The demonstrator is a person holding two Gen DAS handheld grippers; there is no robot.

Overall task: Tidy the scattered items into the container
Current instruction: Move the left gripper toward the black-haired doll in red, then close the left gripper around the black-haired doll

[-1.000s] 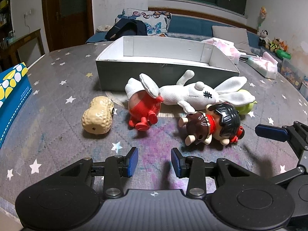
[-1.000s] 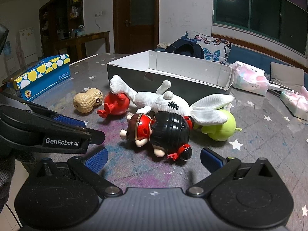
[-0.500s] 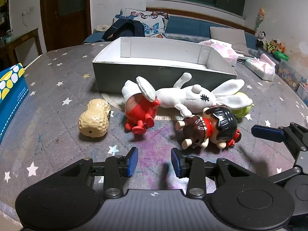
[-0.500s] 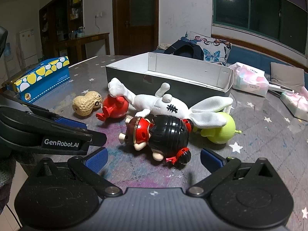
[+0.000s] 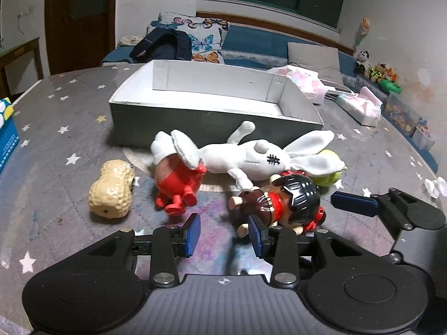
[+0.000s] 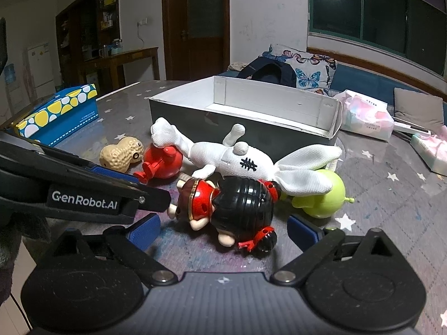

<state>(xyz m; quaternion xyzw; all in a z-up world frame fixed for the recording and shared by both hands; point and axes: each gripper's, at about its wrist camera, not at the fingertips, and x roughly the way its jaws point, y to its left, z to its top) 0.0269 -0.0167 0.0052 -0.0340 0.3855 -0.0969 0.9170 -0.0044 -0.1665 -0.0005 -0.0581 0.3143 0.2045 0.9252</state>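
Doll lies dead ahead of our right gripper — jaws spread wide, empty, straddling it. Long axis runs left-right across the gap, head to the right. We judge the right arm nearer; left gripper sits part-open, empty, doll just right of it. Box is beyond, on the far side.

Black plastic left claw and right claw, blue finger pads, silver screws, white "GenRobot.AI" lettering.
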